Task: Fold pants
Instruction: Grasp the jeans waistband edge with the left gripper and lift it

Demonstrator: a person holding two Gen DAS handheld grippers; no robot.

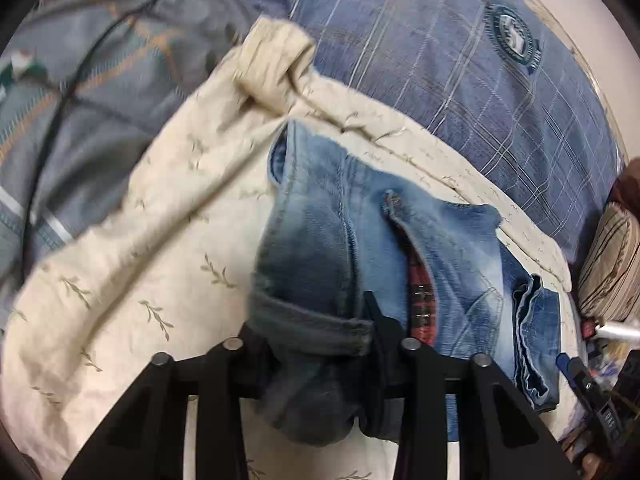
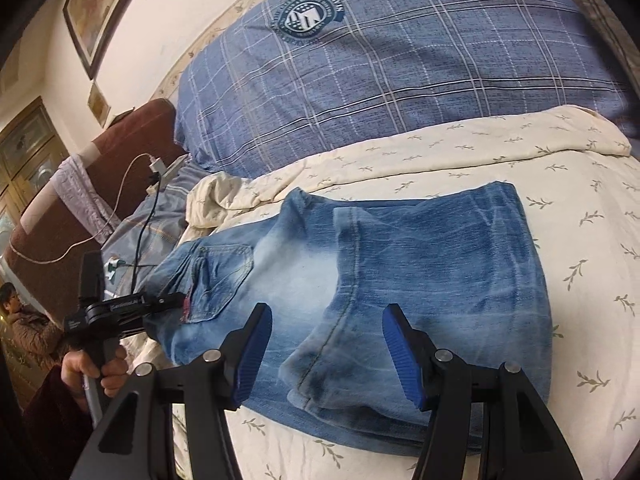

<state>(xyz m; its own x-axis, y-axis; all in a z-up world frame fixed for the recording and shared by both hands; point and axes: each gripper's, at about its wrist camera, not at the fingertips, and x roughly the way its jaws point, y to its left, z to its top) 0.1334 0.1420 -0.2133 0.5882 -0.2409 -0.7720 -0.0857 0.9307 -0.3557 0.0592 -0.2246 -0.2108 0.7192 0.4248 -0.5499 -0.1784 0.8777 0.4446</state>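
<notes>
Your left gripper [image 1: 316,344] clamps the jeans [image 2: 400,272] hem; your right gripper [image 2: 328,354] gapes wide, holding nothing, above them on the bed [image 2: 580,240].

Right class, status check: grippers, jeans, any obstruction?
Left gripper shut on jeans hem. Right gripper open over the folded jeans. Jeans lie on cream quilt. Nothing blocking.

One pair of jeans [image 2: 400,280], two claws [image 2: 328,354] [image 1: 316,344], one quilt [image 2: 520,148].
</notes>
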